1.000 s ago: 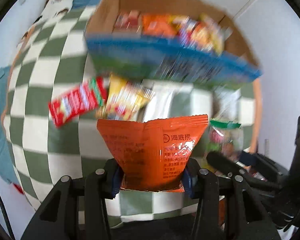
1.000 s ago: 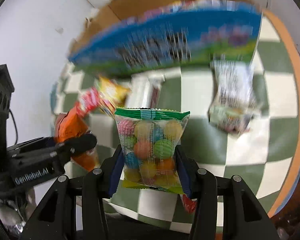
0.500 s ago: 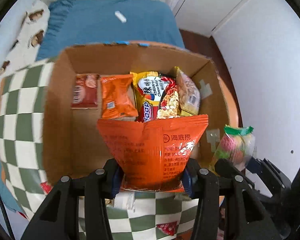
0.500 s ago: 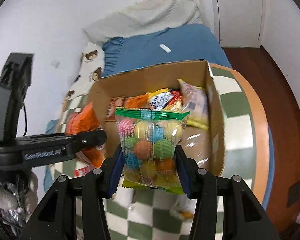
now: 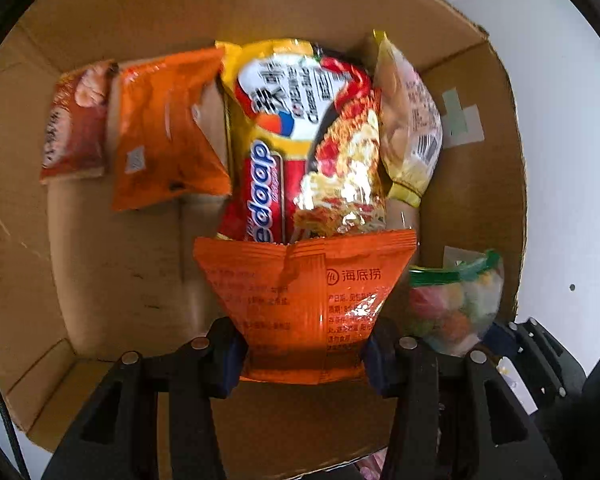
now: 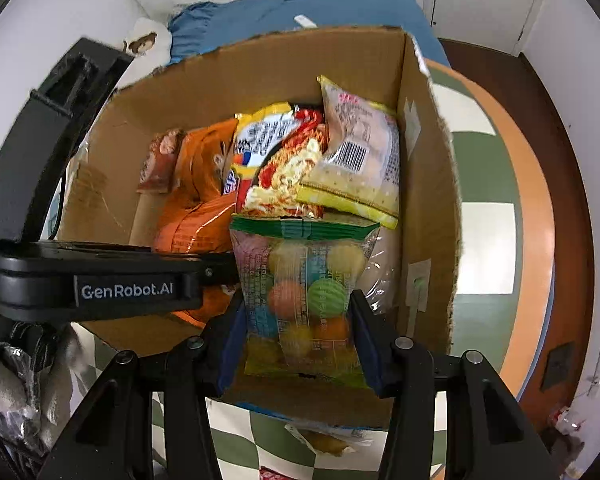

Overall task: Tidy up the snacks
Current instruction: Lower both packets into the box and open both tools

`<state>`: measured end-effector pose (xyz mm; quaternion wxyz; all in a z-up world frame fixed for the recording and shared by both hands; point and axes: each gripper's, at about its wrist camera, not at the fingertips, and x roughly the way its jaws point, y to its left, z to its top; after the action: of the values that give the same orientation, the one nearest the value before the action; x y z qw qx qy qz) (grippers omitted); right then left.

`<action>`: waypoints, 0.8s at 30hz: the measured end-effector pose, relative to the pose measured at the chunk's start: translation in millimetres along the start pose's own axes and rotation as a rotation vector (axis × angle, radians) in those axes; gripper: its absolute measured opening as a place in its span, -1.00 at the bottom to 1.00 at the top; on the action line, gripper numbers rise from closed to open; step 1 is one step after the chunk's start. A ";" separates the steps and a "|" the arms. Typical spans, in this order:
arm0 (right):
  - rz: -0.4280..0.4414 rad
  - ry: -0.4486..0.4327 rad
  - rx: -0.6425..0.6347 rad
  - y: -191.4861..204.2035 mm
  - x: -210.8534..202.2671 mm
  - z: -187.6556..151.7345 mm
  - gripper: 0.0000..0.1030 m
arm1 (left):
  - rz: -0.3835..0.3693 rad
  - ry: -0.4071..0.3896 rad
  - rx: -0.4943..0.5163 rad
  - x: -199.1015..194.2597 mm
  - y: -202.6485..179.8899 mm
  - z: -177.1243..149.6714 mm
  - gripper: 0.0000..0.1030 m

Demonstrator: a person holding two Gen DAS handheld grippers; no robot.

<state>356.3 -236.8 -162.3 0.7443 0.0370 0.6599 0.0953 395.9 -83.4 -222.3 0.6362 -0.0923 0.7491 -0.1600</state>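
My left gripper (image 5: 304, 354) is shut on an orange snack packet (image 5: 306, 296) and holds it over the open cardboard box (image 5: 100, 248). My right gripper (image 6: 298, 344) is shut on a clear bag of coloured candy balls (image 6: 304, 288) and holds it over the same box (image 6: 428, 184), near its right wall. The candy bag also shows in the left wrist view (image 5: 454, 308). In the box stand a noodle packet (image 5: 308, 136), a pale yellow-edged packet (image 5: 410, 120), an orange packet (image 5: 166, 128) and a brown-red packet (image 5: 76, 120).
The box stands on a round table with a green-white checked cloth (image 6: 484, 216) and an orange rim (image 6: 540, 208). A snack packet (image 6: 320, 440) lies on the cloth before the box. A blue bed (image 6: 300, 4) is behind, brown floor (image 6: 552, 92) to the right.
Both grippers have moved forward and down from above the table to over the box opening, each still holding its packet. The box now fills the left wrist view.
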 end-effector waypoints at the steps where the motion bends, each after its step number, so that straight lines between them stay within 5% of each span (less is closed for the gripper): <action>1: 0.001 0.019 0.003 -0.5 4.1 0.1 0.07 | 0.001 0.012 0.003 3.1 -0.4 0.2 -0.05; 5: 0.008 0.078 0.019 1.5 11.7 0.9 0.52 | 0.044 -0.017 0.030 2.7 -3.5 -3.5 0.72; 6: -0.003 0.073 0.015 3.0 10.7 1.0 0.71 | 0.047 -0.027 0.028 0.7 -3.6 -4.0 0.76; 13: -0.031 0.071 0.028 3.1 11.7 -1.0 0.76 | 0.072 -0.080 0.026 -21.7 -5.9 -6.9 0.78; 24: -0.045 -0.043 0.047 11.1 -23.6 -5.1 0.76 | 0.173 -0.332 0.001 -90.3 9.3 -40.7 0.78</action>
<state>347.6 -230.8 -138.0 0.7592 0.0415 0.6465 0.0621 372.2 -38.9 -136.5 0.7626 -0.0525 0.6388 -0.0877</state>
